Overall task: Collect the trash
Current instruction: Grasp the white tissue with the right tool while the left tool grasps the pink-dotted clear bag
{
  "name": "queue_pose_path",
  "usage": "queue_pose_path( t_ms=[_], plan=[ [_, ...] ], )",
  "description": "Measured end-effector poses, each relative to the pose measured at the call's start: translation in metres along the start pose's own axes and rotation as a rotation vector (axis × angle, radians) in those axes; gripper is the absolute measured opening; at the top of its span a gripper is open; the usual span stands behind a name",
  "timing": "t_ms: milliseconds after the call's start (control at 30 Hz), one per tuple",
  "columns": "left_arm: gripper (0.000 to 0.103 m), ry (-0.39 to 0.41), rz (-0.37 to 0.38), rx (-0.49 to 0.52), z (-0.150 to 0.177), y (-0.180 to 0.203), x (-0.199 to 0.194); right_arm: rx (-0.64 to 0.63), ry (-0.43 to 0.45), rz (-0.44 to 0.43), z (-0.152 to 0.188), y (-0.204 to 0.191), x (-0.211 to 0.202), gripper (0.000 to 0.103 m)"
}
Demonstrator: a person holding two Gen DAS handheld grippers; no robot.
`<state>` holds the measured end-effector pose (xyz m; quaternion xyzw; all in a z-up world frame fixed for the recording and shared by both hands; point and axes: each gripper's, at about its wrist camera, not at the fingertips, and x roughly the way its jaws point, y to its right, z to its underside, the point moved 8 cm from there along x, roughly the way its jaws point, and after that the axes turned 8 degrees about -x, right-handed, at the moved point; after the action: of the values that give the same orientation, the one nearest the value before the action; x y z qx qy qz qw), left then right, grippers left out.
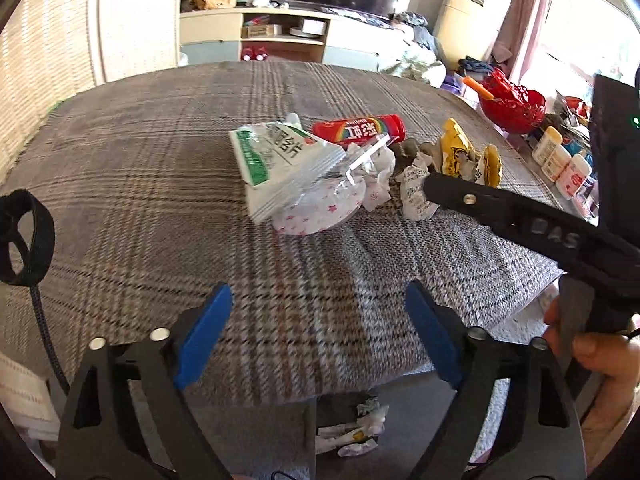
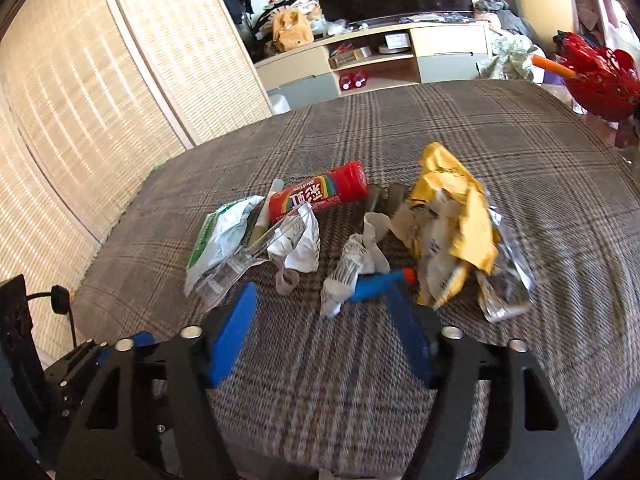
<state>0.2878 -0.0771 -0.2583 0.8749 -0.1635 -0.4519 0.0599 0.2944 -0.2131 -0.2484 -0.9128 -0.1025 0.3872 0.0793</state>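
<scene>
A pile of trash lies mid-table on the plaid cloth (image 1: 160, 168): a red Skittles tube (image 1: 360, 128) (image 2: 320, 196), a green-and-white bag (image 1: 272, 156) (image 2: 216, 240), clear plastic (image 1: 340, 184), crumpled white paper (image 1: 416, 196) (image 2: 352, 268), a torn yellow wrapper (image 1: 456, 152) (image 2: 452, 220) and a blue pen-like item (image 2: 380, 286). My left gripper (image 1: 318, 332) hangs open over the near cloth, short of the pile, with nothing between its blue pads. My right gripper (image 2: 320, 332) is open too, its pads just short of the paper and nothing held.
A red basket (image 1: 516, 108) (image 2: 600, 80) and several white bottles (image 1: 560, 160) stand to the right. More crumpled wrappers (image 1: 356, 428) lie on the floor below the table's near edge. A cabinet (image 1: 280, 36) stands behind, a woven screen (image 2: 80, 100) at the left.
</scene>
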Motion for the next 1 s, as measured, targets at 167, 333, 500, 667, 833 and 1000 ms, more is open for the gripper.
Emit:
queue_pose_path(
  t_ms=[167, 333, 500, 667, 833, 1000],
  plan=[
    [0.059, 0.003, 0.016, 0.016, -0.009, 0.004, 0.012, -0.004, -0.024, -0.001, 0.004, 0.001, 0.015, 0.045],
    [0.057, 0.031, 0.007, 0.075, -0.018, 0.013, 0.016, 0.007, -0.023, -0.015, 0.004, 0.006, 0.021, 0.04],
    [0.057, 0.031, 0.007, 0.092, -0.028, 0.018, 0.027, 0.007, -0.02, -0.02, 0.0, 0.007, 0.024, 0.038],
    [0.044, 0.017, -0.011, 0.102, -0.033, 0.014, 0.04, 0.014, -0.018, -0.014, -0.003, 0.012, 0.027, 0.024],
    [0.027, 0.021, 0.002, 0.087, -0.038, 0.01, 0.042, 0.022, -0.014, -0.022, -0.006, 0.014, 0.028, 0.015],
    [0.008, 0.046, 0.022, 0.093, -0.043, 0.014, 0.036, 0.021, -0.004, -0.026, -0.007, 0.014, 0.025, 0.013]
  ],
)
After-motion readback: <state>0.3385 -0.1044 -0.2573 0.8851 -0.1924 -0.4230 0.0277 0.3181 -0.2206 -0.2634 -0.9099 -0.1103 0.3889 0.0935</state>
